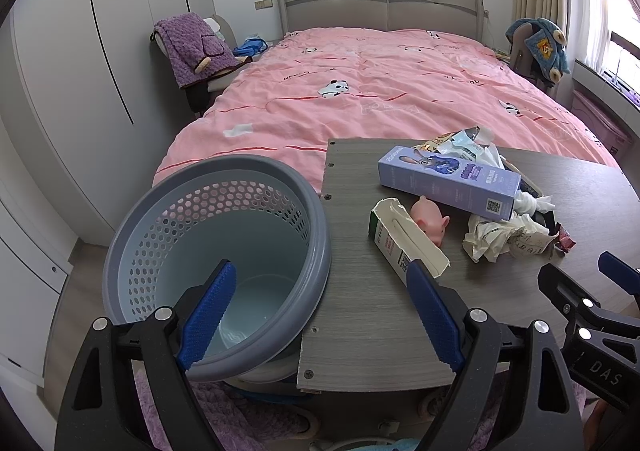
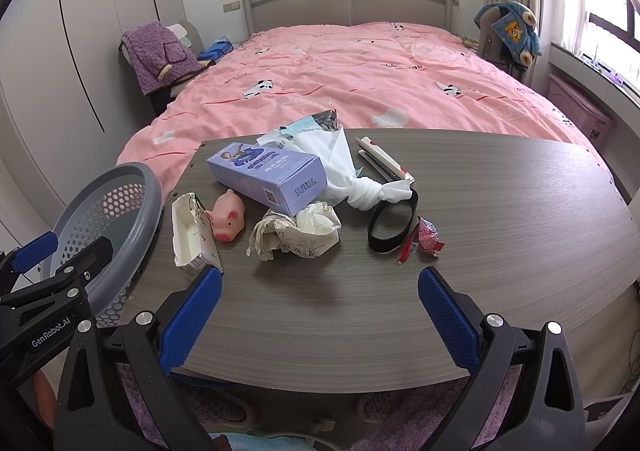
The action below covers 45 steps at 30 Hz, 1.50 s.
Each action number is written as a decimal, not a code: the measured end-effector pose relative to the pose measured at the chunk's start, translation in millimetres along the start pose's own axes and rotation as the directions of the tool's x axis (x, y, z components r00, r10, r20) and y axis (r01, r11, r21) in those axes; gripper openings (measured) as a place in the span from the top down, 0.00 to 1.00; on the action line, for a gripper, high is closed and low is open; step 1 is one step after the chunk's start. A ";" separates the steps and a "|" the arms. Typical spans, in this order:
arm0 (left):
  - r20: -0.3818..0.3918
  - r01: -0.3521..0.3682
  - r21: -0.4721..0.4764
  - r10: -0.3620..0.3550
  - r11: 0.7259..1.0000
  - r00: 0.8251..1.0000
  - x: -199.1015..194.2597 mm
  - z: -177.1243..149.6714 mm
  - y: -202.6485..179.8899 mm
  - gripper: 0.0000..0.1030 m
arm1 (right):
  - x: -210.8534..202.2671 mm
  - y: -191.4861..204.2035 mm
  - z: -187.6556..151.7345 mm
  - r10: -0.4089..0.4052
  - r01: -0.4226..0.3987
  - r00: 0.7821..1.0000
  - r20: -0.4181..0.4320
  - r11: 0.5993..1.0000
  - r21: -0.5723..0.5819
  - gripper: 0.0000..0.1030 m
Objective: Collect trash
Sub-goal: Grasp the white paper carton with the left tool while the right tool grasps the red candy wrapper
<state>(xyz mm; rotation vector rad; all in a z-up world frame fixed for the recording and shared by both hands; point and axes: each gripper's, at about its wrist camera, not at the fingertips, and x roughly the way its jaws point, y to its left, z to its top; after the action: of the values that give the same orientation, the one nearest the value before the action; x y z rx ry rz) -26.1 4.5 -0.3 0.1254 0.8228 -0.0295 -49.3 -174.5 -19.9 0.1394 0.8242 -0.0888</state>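
Two wrist fisheyes, side by side at the near edge of the table, both facing the bed.

The left wrist view looks forward and down from over the table's left corner, close above the grey basket beside it, with the left gripper framing the bottom. The right wrist view sits further right, over the table's near edge, framed by the right gripper. Both share the trash pile, the purple box, the basket, the pink bed, and each catches the other gripper at its edge.
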 end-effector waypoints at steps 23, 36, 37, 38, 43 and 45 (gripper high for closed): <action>-0.118 0.102 0.020 -0.099 0.995 0.988 42.3 5.3 -31.0 0.19 | 13.9 -60.6 -5.6 -0.002 0.000 1.000 0.026 0.996 0.092 0.06; -0.167 0.114 0.037 -0.106 0.993 0.980 73.6 6.0 -63.1 0.19 | 23.9 -98.1 -16.0 -0.005 0.002 1.000 0.016 0.985 0.174 0.06; -0.172 0.114 0.032 -0.107 0.993 0.979 76.8 7.1 -62.9 0.19 | 24.3 -100.1 -16.5 -0.006 0.003 1.000 0.016 0.984 0.178 0.06; -0.172 0.112 0.026 -0.106 0.993 0.979 79.0 7.5 -62.5 0.19 | 25.0 -101.2 -16.8 -0.006 0.003 1.000 0.015 0.983 0.181 0.06; -0.164 0.085 0.028 -0.079 0.996 0.983 86.2 9.6 -63.8 0.20 | 26.6 -105.6 -18.4 -0.009 0.007 1.000 0.011 0.981 0.196 0.06; -0.169 0.093 0.027 -0.087 0.995 0.982 89.5 10.6 -63.2 0.21 | 27.8 -107.0 -18.4 -0.009 0.007 1.000 0.010 0.979 0.202 0.06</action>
<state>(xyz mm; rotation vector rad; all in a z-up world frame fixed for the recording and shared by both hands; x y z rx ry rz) 37.7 -57.6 -65.0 0.1246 0.9962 -0.1201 -58.1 -277.9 -62.2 0.3265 0.8039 -0.1809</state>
